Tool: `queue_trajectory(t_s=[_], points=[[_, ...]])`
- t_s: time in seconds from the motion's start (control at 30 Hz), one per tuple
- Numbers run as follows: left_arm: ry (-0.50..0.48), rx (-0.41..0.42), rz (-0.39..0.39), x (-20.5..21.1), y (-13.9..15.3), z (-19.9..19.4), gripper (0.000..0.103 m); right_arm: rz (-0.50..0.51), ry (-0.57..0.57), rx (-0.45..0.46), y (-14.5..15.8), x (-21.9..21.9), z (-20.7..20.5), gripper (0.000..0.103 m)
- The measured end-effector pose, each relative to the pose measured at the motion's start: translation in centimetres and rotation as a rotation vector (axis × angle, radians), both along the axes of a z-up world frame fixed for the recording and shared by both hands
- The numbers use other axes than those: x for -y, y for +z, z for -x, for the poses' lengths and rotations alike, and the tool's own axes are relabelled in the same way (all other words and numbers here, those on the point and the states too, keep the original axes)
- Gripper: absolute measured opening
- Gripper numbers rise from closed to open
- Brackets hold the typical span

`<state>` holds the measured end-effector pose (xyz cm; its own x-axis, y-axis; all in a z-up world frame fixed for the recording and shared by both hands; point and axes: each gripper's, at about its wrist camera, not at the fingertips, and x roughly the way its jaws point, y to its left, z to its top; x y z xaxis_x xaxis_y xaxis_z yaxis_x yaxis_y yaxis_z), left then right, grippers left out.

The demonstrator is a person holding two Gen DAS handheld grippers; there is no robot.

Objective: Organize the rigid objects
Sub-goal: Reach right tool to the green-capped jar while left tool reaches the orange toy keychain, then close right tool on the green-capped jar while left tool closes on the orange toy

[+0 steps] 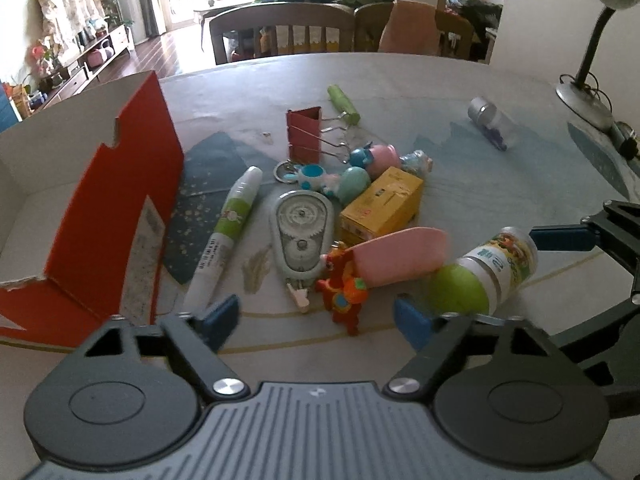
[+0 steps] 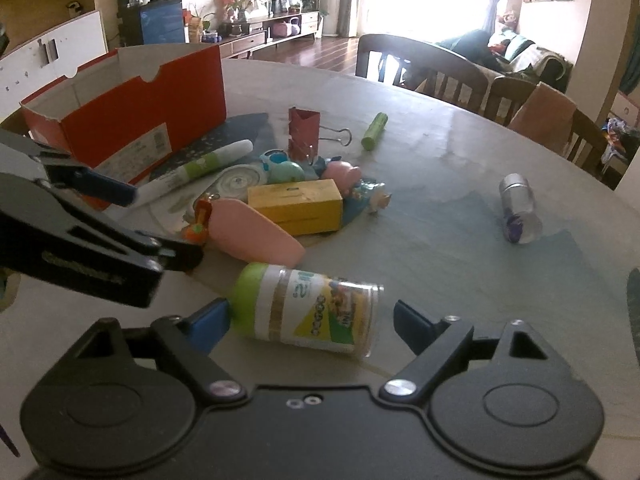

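Observation:
A pile of small things lies on the table: a green-capped bottle on its side, a pink case, a yellow box, a correction tape, a white-green marker, an orange toy, red binder clips. My left gripper is open above the table's near edge, just before the orange toy. My right gripper is open, its jaws on either side of the green-capped bottle, with its left pad close to or at the cap. An open red box stands at the left.
A green tube and a clear vial with a silver cap lie farther back. A lamp base stands at the far right. Chairs stand behind the table. The red box also shows in the right wrist view.

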<state>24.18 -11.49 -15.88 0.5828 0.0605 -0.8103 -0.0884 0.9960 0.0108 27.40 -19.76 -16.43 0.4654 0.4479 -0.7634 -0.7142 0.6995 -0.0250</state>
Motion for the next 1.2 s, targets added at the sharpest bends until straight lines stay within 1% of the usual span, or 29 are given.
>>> queue_trajectory(t_s=[0.03, 0.1, 0.17, 0.2, 0.23, 0.4, 0.5, 0.63, 0.7, 0.8, 0.87, 0.9, 1.0, 1.2], points=[[-0.001, -0.007, 0.002, 0.1, -0.1, -0.1, 0.069, 0.003, 0.000, 0.000, -0.1, -0.1, 0.1, 0.087], [0.002, -0.015, 0.002, 0.2, -0.4, -0.3, 0.066, 0.004, 0.002, -0.003, -0.1, -0.1, 0.2, 0.086], [0.002, -0.012, -0.006, 0.4, -0.4, -0.3, 0.062, 0.003, -0.005, -0.005, -0.2, -0.2, 0.2, 0.086], [-0.003, -0.010, -0.008, 0.5, -0.3, -0.3, 0.057, 0.002, -0.008, -0.007, -0.2, -0.2, 0.1, 0.086], [-0.006, -0.008, -0.010, 0.6, -0.3, -0.3, 0.054, 0.001, -0.011, -0.011, -0.2, -0.2, 0.1, 0.085], [-0.042, 0.001, -0.027, 1.4, -0.1, -0.4, 0.052, 0.009, -0.024, -0.019, -0.4, -0.3, 0.0, 0.084], [-0.051, -0.010, -0.024, 1.7, -0.4, -0.8, 0.043, 0.010, -0.029, -0.015, -0.4, -0.3, 0.1, 0.084], [-0.042, -0.019, -0.014, 1.7, -0.6, -1.2, 0.041, 0.010, -0.034, -0.017, -0.4, -0.3, 0.0, 0.082], [-0.031, -0.024, 0.004, 1.5, -0.7, -1.3, 0.034, 0.010, -0.035, -0.016, -0.4, -0.3, 0.0, 0.081], [-0.007, -0.038, 0.018, 1.2, -0.8, -1.2, 0.032, 0.010, -0.040, -0.019, -0.3, -0.3, 0.1, 0.081], [0.008, -0.050, 0.031, 1.0, -1.0, -1.2, 0.024, 0.004, -0.045, -0.015, -0.2, -0.2, 0.2, 0.081], [0.018, -0.057, 0.040, 0.9, -1.1, -1.2, 0.018, 0.004, -0.051, -0.009, -0.2, -0.2, 0.3, 0.081], [0.047, -0.057, 0.071, 0.4, -1.0, -1.2, 0.017, 0.005, -0.061, 0.002, 0.1, -0.2, 0.5, 0.080], [0.071, -0.048, 0.099, -0.5, -0.6, -0.8, 0.016, -0.005, -0.079, -0.008, 0.7, 0.3, 0.9, 0.080]])
